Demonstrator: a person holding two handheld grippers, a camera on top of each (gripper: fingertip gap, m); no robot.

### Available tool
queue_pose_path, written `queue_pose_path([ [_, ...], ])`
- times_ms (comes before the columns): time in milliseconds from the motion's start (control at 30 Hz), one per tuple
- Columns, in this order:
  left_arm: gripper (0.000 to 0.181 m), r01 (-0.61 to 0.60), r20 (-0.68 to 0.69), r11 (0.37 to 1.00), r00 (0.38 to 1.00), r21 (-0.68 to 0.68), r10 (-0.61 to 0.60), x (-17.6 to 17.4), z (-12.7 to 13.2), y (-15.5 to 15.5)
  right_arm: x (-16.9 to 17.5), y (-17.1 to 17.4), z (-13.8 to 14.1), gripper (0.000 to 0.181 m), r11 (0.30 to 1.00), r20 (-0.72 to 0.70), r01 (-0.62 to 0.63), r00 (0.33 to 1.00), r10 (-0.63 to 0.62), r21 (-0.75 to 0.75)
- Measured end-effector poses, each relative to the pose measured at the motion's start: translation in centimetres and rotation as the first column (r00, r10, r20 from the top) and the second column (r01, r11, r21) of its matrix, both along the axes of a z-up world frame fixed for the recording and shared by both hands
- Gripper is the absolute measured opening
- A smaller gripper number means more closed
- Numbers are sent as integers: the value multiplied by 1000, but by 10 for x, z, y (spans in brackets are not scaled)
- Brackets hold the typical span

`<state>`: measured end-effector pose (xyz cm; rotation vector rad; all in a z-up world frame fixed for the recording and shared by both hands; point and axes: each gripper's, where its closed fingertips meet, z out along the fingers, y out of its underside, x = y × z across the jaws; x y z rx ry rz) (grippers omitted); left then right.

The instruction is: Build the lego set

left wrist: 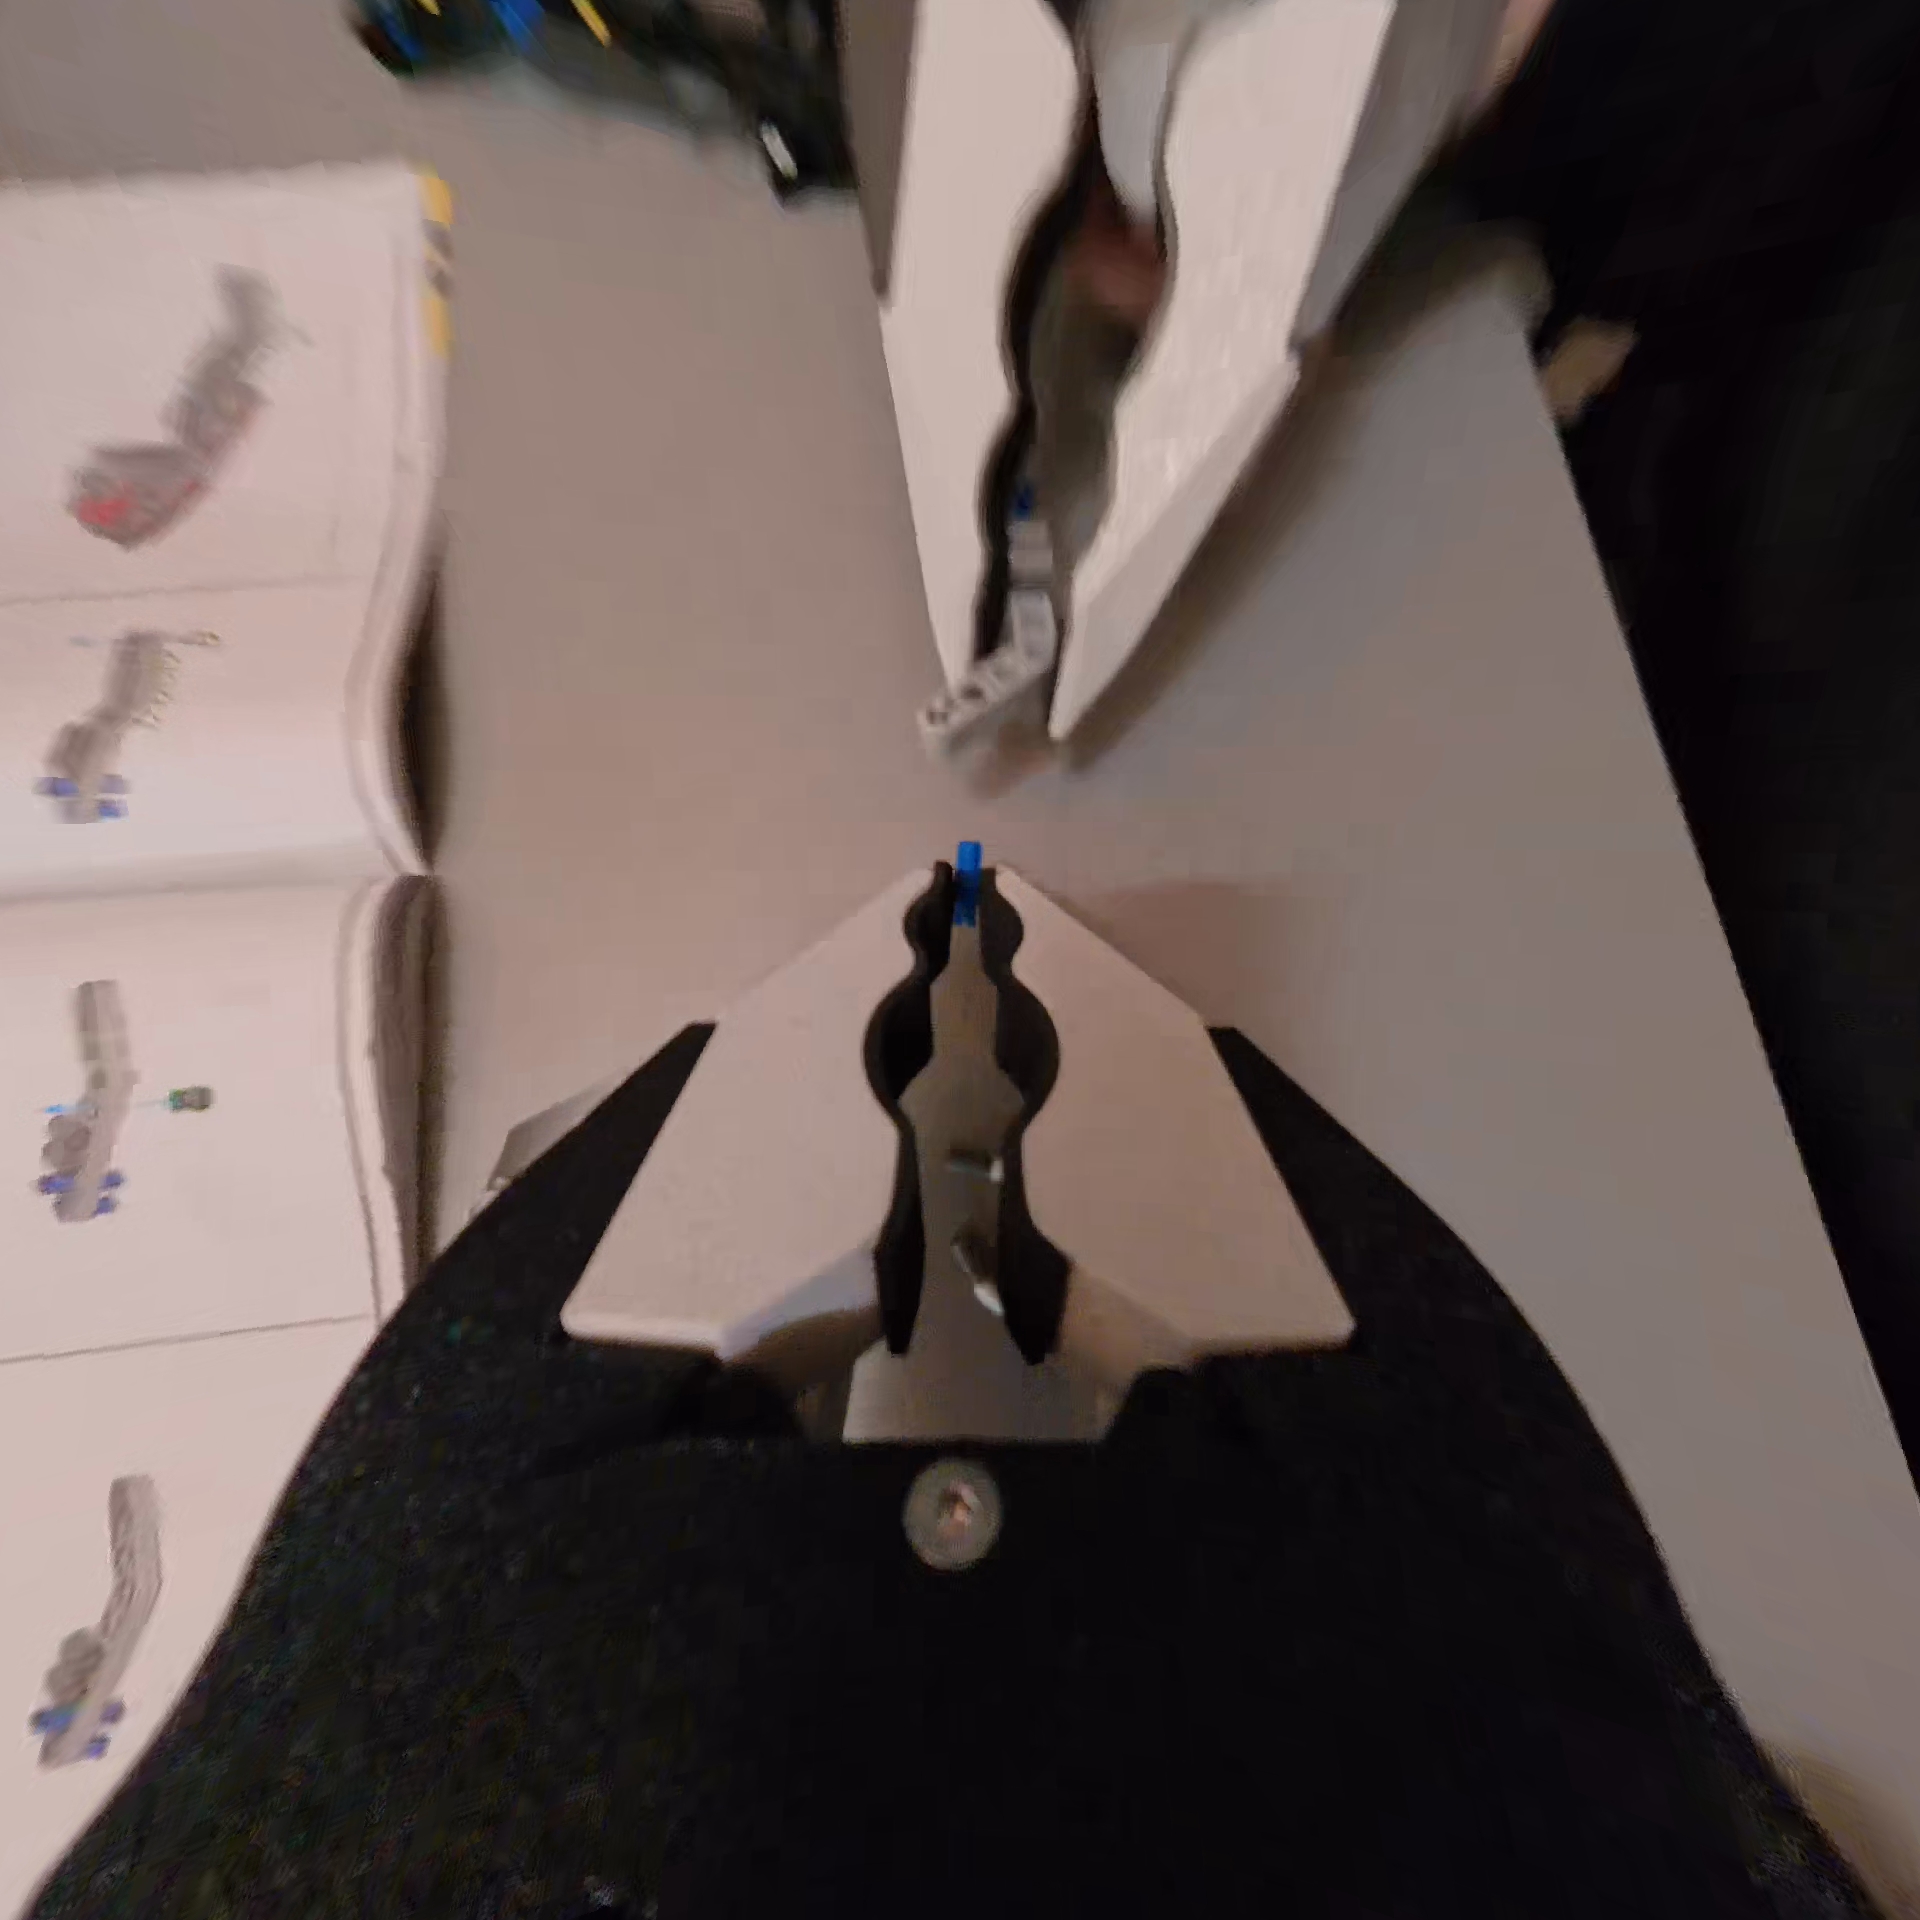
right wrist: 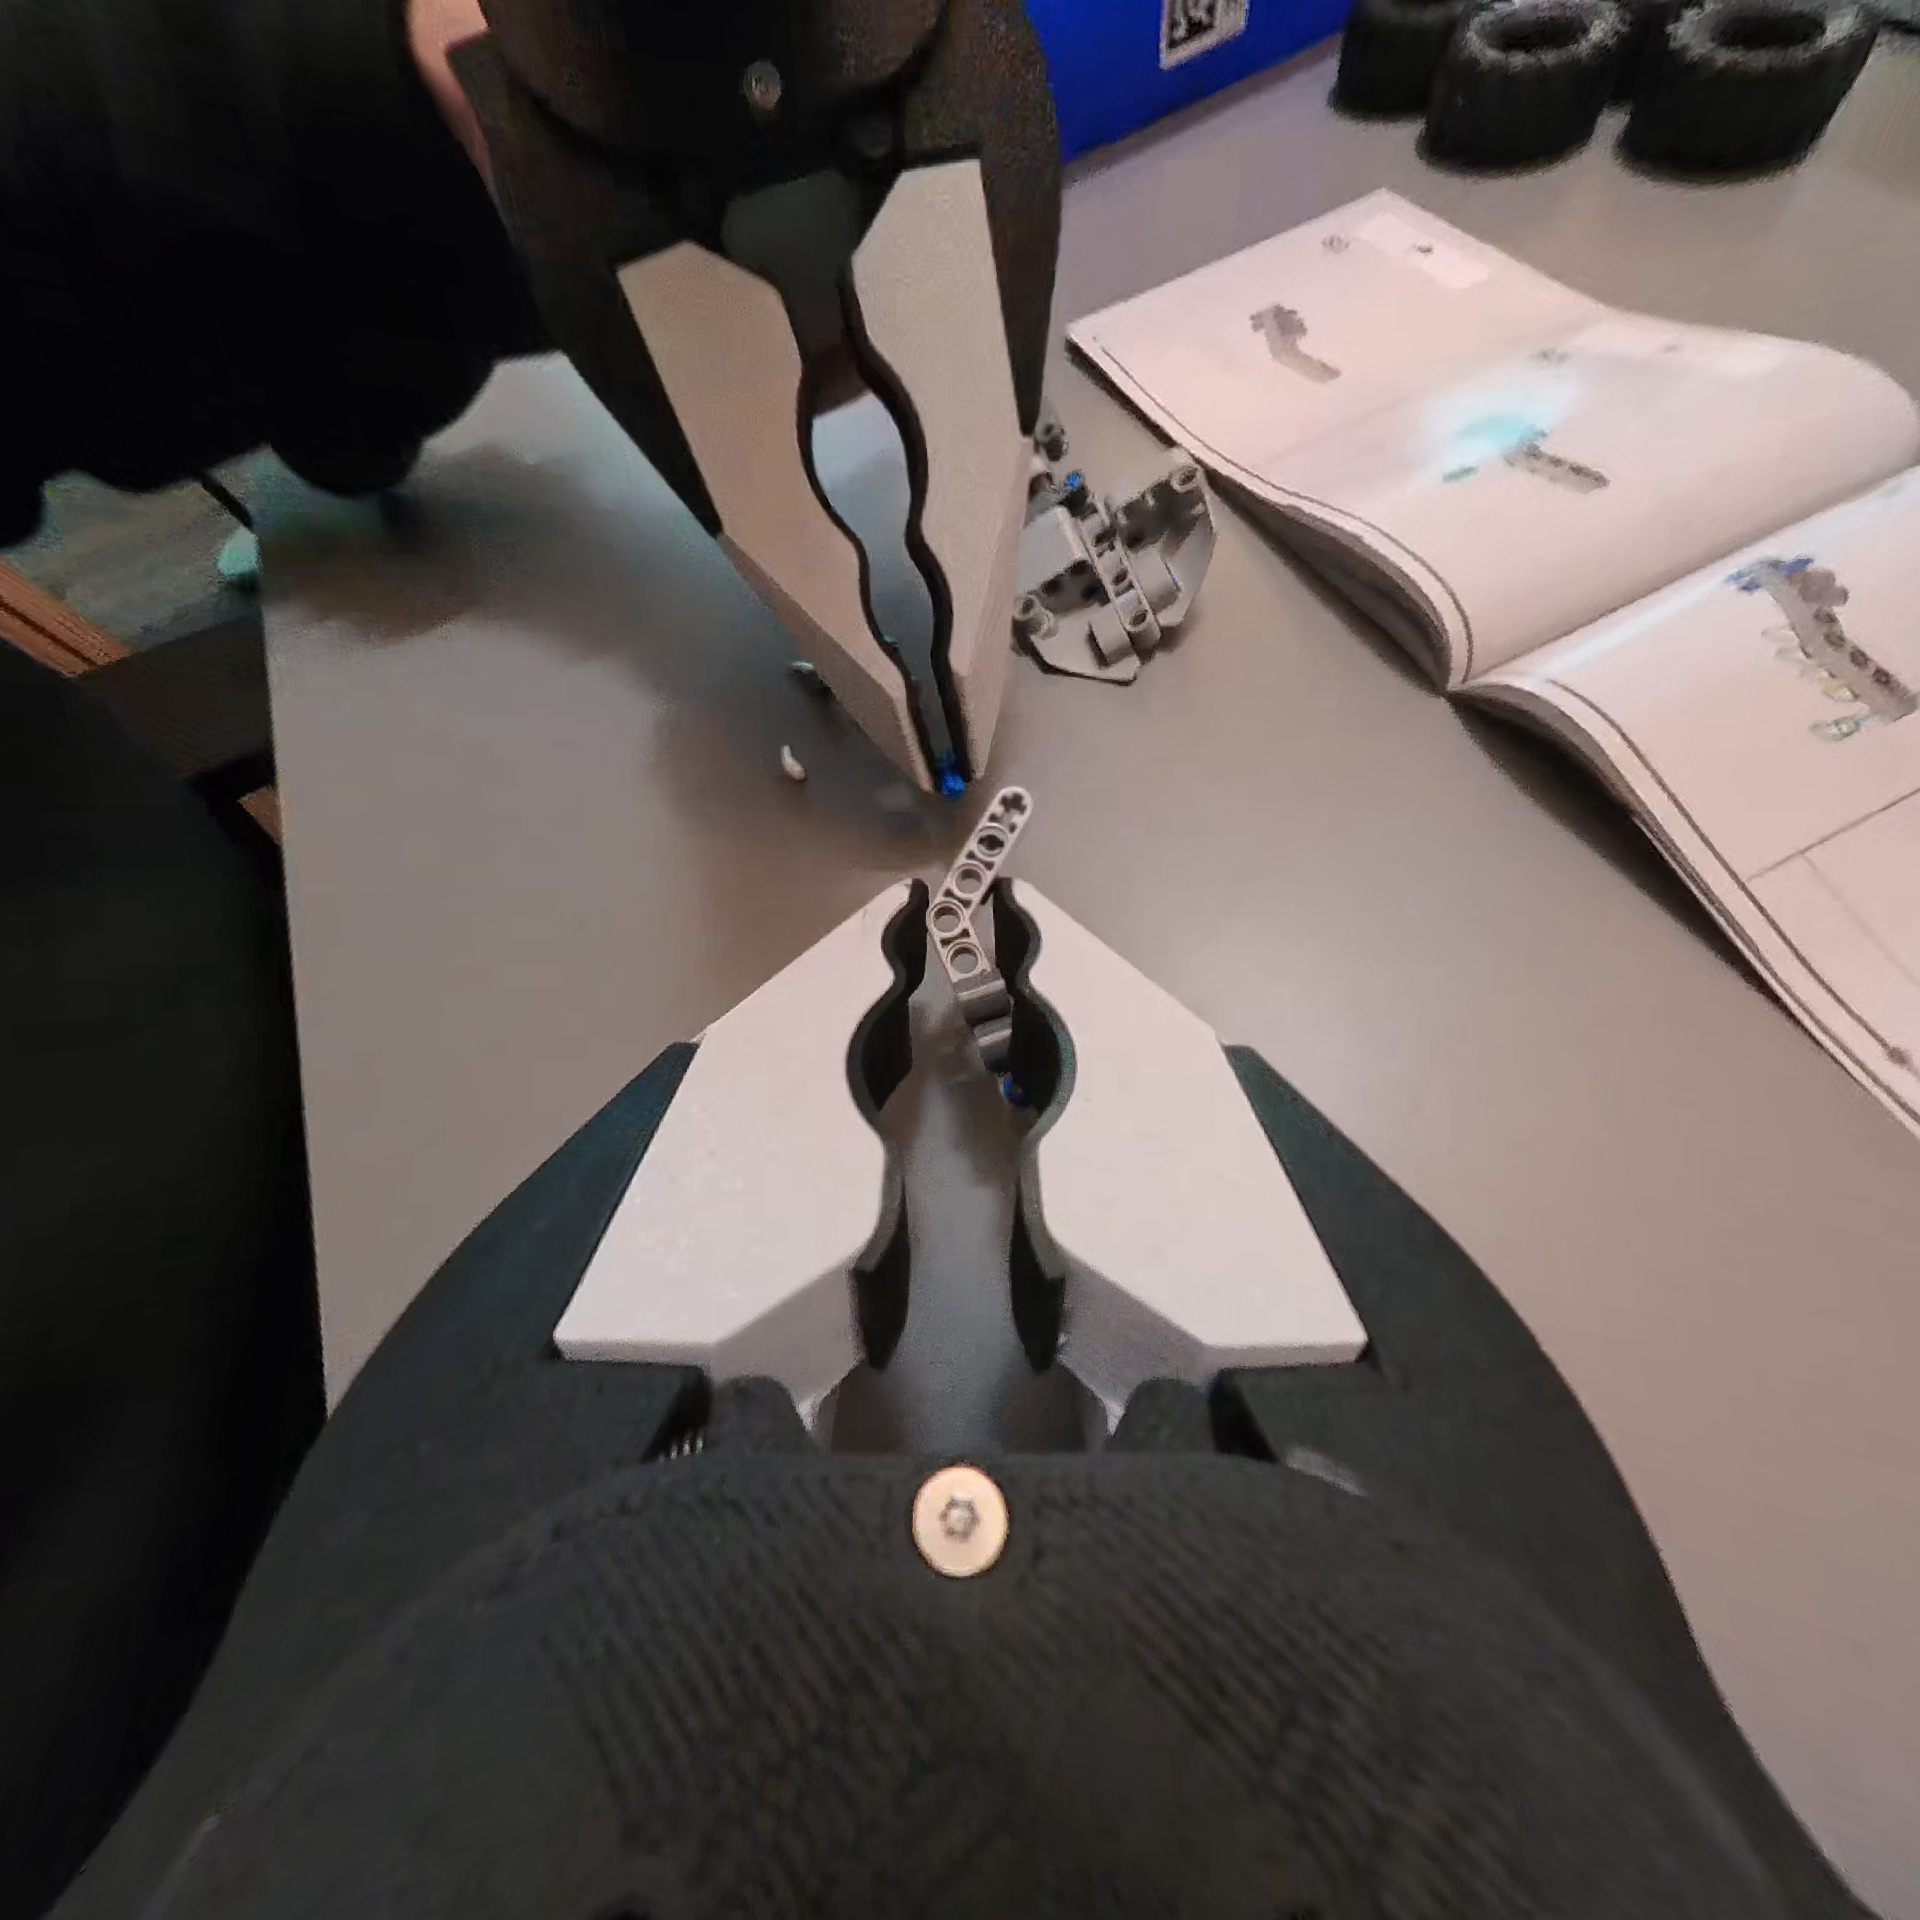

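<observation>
My left gripper [left wrist: 966, 878] is shut on a small blue pin [left wrist: 967, 873] that sticks out past its fingertips. It also shows in the right wrist view [right wrist: 948, 779], tips down near the table, with the blue pin [right wrist: 948, 781] at its tips. My right gripper [right wrist: 958, 894] is shut on a light grey bent beam with round holes [right wrist: 971, 904]; the beam's free end points toward the blue pin, a short gap away. In the left wrist view the right gripper [left wrist: 1013, 717] holds the grey beam [left wrist: 977, 696] ahead of my pin.
An open instruction booklet [right wrist: 1558, 499] lies on the grey table [right wrist: 623, 935] to the right; it also shows in the left wrist view [left wrist: 187, 727]. A grey partly built assembly [right wrist: 1117, 582] sits behind the left gripper. Black tyres [right wrist: 1621, 73] and a blue box [right wrist: 1164, 62] stand at the back. A small white piece [right wrist: 793, 762] lies on the table. Left and right tips are no more than a few centimetres apart.
</observation>
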<state>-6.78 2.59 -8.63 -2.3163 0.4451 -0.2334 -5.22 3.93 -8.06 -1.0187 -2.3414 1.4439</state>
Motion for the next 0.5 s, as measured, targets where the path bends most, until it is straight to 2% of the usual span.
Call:
queue_pose_path([
  [133,2,-151,34,965,989,212,147,-10,28,7,-2,-6,19,11,996,-87,-13,996,5,-86],
  [200,2,-185,63,935,983,303,173,-9,42,8,-3,-11,32,11,985,-123,-26,992,6,-168],
  [367,2,-184,101,919,982,348,158,-2,51,4,-10,-13,56,10,948,-197,-8,979,-58,-318],
  [500,2,-193,122,894,980,404,157,-3,62,2,-7,-18,58,11,937,-182,-46,983,-19,-347],
])
